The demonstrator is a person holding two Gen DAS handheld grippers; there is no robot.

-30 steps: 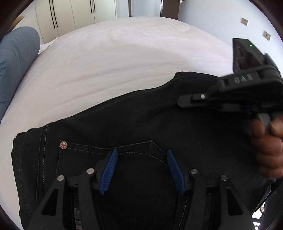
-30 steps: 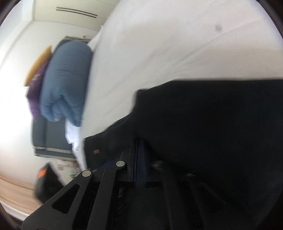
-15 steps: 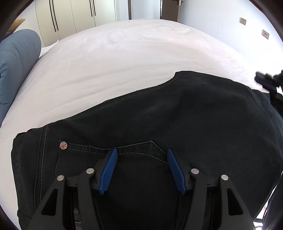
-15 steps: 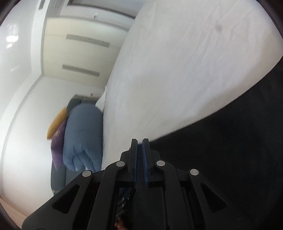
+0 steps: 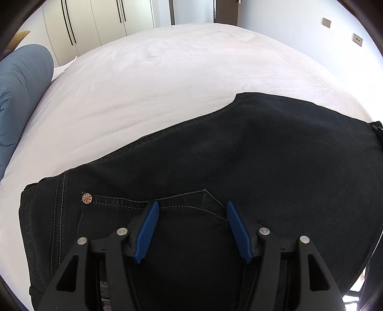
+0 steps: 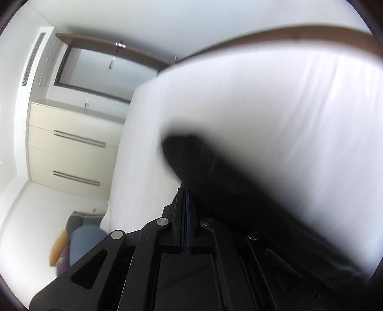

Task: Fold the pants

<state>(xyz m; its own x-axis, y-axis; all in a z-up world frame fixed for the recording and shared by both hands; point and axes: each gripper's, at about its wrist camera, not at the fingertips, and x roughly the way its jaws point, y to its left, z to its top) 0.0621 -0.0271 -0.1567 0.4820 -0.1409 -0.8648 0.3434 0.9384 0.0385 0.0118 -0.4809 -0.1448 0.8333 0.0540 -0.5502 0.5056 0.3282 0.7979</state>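
**Black denim spread flat on white sheet, one claw wide, one pinched to nothing**

Black denim pants (image 5: 239, 167) lying across the near part of a white-sheeted bed (image 5: 167, 79), already doubled into a broad flat slab. Waistband end toward the left edge of the left wrist view, with pale topstitching along a back pocket (image 5: 182, 205) and a small round rivet (image 5: 87, 198) bearing a red-and-white cross pattern at the pocket's corner. Far edge of the cloth running up and to the right, ending in a blunt corner against the sheet.

Left gripper (image 5: 192, 229) poised over the pocket area, pointing steeply down, blue ribbed pads (image 5: 146, 233) standing well apart. Nothing but the flat denim surface seen between them; contact with the cloth impossible to judge.

Right gripper (image 6: 186, 215) with blue pads pressed together, no gap showing, no cloth visibly caught between. Right wrist view heavily smeared by motion: dark pants (image 6: 227, 186) as a blurred black band just beside and to the right of the closed tips, white bed behind.

Blue rolled bedding (image 5: 21, 95) at the left side of the bed. Cream wardrobe doors (image 5: 95, 24) with dark vertical handles beyond the bed's far edge. Two wall switches (image 5: 326, 22) on the pale wall at upper right.
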